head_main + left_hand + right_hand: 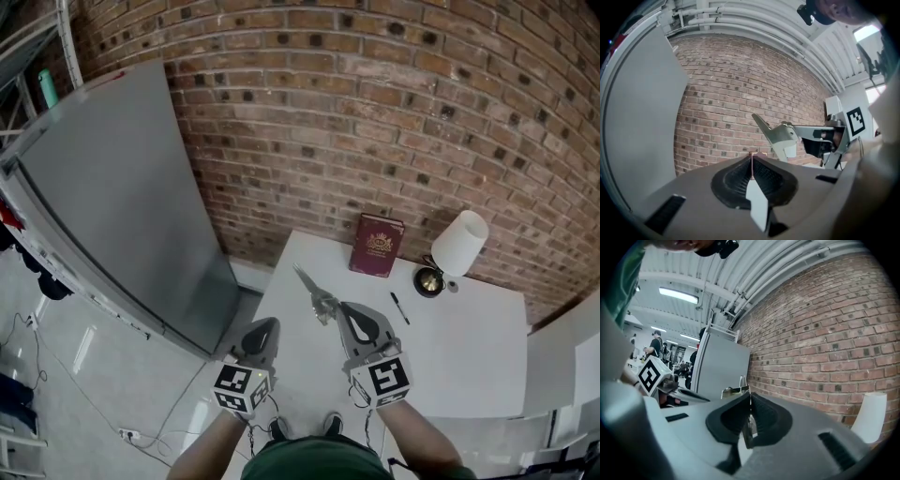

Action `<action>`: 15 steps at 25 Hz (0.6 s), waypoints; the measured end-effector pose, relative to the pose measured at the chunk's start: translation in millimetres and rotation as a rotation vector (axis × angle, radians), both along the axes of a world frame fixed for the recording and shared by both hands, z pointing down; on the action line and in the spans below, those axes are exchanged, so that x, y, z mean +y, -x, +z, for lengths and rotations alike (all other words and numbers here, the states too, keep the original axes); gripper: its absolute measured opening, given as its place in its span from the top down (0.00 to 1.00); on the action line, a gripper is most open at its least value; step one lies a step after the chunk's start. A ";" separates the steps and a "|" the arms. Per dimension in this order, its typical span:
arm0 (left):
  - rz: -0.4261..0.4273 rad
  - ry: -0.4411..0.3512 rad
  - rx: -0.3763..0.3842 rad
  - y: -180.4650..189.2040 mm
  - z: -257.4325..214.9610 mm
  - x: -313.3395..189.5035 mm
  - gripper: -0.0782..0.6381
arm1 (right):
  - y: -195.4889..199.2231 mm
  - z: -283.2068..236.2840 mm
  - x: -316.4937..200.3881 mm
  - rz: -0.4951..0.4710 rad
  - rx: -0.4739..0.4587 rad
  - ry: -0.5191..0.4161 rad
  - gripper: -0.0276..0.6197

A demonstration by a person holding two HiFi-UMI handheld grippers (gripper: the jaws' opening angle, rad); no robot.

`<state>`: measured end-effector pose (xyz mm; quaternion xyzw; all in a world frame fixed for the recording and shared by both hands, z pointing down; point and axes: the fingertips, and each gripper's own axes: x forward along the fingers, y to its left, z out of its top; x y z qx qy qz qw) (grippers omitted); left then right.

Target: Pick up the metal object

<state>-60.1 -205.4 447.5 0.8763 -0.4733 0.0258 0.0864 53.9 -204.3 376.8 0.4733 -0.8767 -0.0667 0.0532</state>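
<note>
In the head view the metal object (317,292), a pointed silvery tool, sticks out up-left from my right gripper (342,307), which is shut on it above the white table (469,356). The right gripper view shows a metal edge (749,425) pinched between the ribbed pads, with the tool's end (733,390) beyond the tips of the right gripper (749,397). My left gripper (270,323) hangs beside it to the left, shut with nothing in it. From the left gripper (751,159) view, the metal object (780,136) shows in the air against the brick wall.
On the table stand a red book (377,245) and a white lamp (459,246), with a black pen (399,307) lying nearer. A tall grey cabinet (122,206) stands left of the table. A brick wall (375,112) is behind. People stand far off in the right gripper view.
</note>
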 end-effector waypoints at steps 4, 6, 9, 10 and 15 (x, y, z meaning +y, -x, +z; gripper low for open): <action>0.002 -0.003 0.003 0.4 -2.4 -0.9 0.88 | 4.3 -4.4 3.0 -0.010 -0.007 -0.004 0.95; 0.005 -0.003 0.004 -0.1 -4.2 -1.7 0.88 | 5.6 -6.4 3.6 -0.015 -0.010 -0.003 0.95; 0.010 -0.002 0.007 -2.6 -4.6 -1.0 0.88 | 4.8 -7.7 6.4 -0.020 -0.012 -0.002 0.95; 0.011 -0.003 0.007 -2.8 -4.9 -1.0 0.88 | 4.7 -8.2 6.9 -0.020 -0.011 -0.002 0.95; 0.014 -0.008 0.003 -4.4 -7.9 -4.5 0.88 | 3.6 -12.4 4.8 -0.020 -0.011 -0.009 0.95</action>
